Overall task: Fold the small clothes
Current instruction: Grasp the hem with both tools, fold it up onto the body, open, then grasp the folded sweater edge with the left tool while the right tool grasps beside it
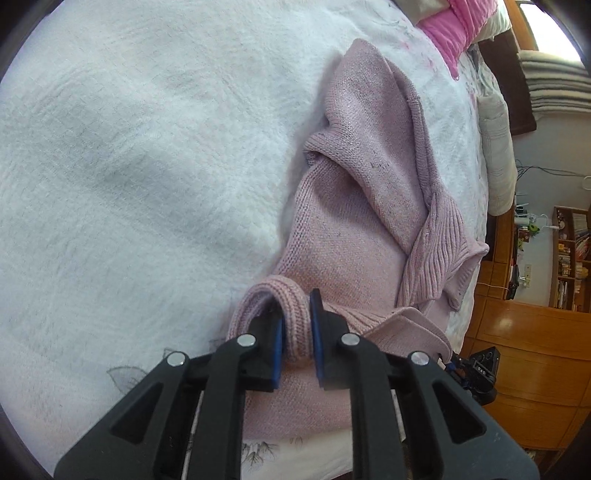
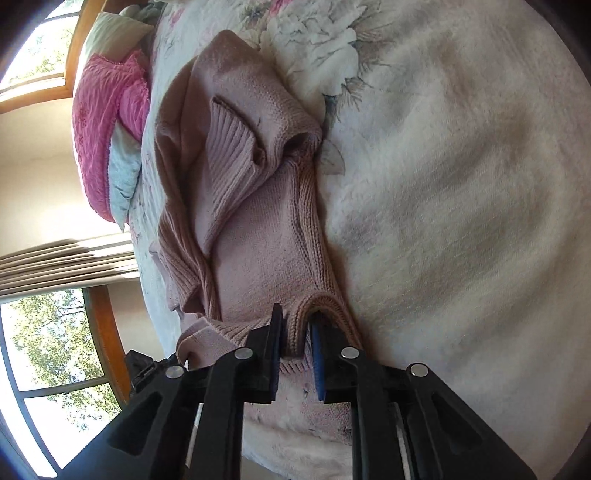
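A pink knit sweater (image 1: 354, 206) lies crumpled on a white floral bedspread (image 1: 147, 184), close to the bed's edge where pink pillows (image 1: 454, 33) sit. The left tongs (image 1: 297, 332) are clamped on a rolled ribbed hem of the sweater; the right tongs (image 2: 295, 339) pinch another ribbed edge of it. A ribbed cuff (image 2: 229, 158) flops over the middle. Broad bare bedspread spreads out on one side of the garment.
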Demonstrator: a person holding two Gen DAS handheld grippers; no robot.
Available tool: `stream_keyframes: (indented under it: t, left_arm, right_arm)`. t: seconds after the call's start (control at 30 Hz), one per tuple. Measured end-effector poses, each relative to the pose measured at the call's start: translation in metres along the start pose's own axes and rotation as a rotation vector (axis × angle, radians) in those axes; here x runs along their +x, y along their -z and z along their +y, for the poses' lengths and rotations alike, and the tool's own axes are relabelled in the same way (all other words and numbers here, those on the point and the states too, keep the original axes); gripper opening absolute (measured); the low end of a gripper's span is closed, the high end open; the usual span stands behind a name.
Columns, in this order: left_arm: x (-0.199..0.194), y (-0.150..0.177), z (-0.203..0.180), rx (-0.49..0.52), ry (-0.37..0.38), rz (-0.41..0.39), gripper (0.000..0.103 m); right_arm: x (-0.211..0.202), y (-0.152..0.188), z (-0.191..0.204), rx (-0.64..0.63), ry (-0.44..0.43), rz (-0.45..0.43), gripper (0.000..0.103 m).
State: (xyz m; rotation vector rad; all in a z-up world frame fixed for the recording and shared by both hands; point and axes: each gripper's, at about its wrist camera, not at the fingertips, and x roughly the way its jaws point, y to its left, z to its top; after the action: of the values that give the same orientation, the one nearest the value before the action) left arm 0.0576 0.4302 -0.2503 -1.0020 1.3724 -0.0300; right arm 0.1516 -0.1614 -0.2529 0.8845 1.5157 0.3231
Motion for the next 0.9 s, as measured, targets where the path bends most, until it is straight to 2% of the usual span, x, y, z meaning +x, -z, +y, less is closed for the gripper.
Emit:
stream_keyframes:
  t: [0.03,0.07,0.1,0.13,0.2,0.33,0.4,0.47,0.67,0.8,0.83,0.9]
  left_arm:
    - [-0.004,0.000,0.000,-0.002,0.029,0.008,0.020]
    - [-0.011,0.001,-0.001,0.006,0.052,0.006,0.022]
    - [-0.018,0.001,-0.003,0.025,0.060,-0.012,0.034]
    - [-0.029,0.001,-0.004,0.041,0.060,-0.047,0.056]
    - [-0.049,0.001,-0.005,0.065,0.065,-0.110,0.061]
    - [-0.057,0.007,-0.031,0.270,-0.073,-0.116,0.061]
    - [-0.044,0.012,-0.046,0.389,-0.158,-0.088,0.061]
    - [-0.026,0.013,-0.057,0.468,-0.215,-0.062,0.061]
    - [0.020,0.002,-0.061,0.505,-0.304,-0.010,0.061]
    - [0.032,0.001,-0.065,0.527,-0.319,0.015,0.046]
    - [0.032,0.004,-0.068,0.550,-0.326,0.010,0.034]
    - [0.027,0.010,-0.073,0.576,-0.330,-0.002,0.020]
  right_arm:
    - [-0.003,0.000,0.002,-0.006,-0.003,-0.004,0.029]
    - [-0.009,-0.001,0.005,-0.025,0.002,-0.019,0.039]
    - [-0.016,-0.001,0.008,-0.048,0.020,-0.038,0.053]
    - [-0.022,0.000,0.011,-0.067,0.037,-0.057,0.059]
    - [-0.034,0.001,0.012,-0.085,0.029,-0.076,0.061]
    - [-0.045,0.008,0.024,-0.157,0.066,-0.097,0.061]
    - [-0.044,0.011,0.034,-0.208,0.108,-0.095,0.061]
    - [-0.038,0.015,0.043,-0.263,0.164,-0.086,0.061]
    - [-0.016,0.023,0.063,-0.379,0.260,-0.038,0.061]
    - [-0.006,0.024,0.072,-0.451,0.314,-0.018,0.061]
    - [-0.003,0.024,0.075,-0.474,0.332,-0.014,0.061]
    - [0.002,0.023,0.082,-0.520,0.365,-0.007,0.061]
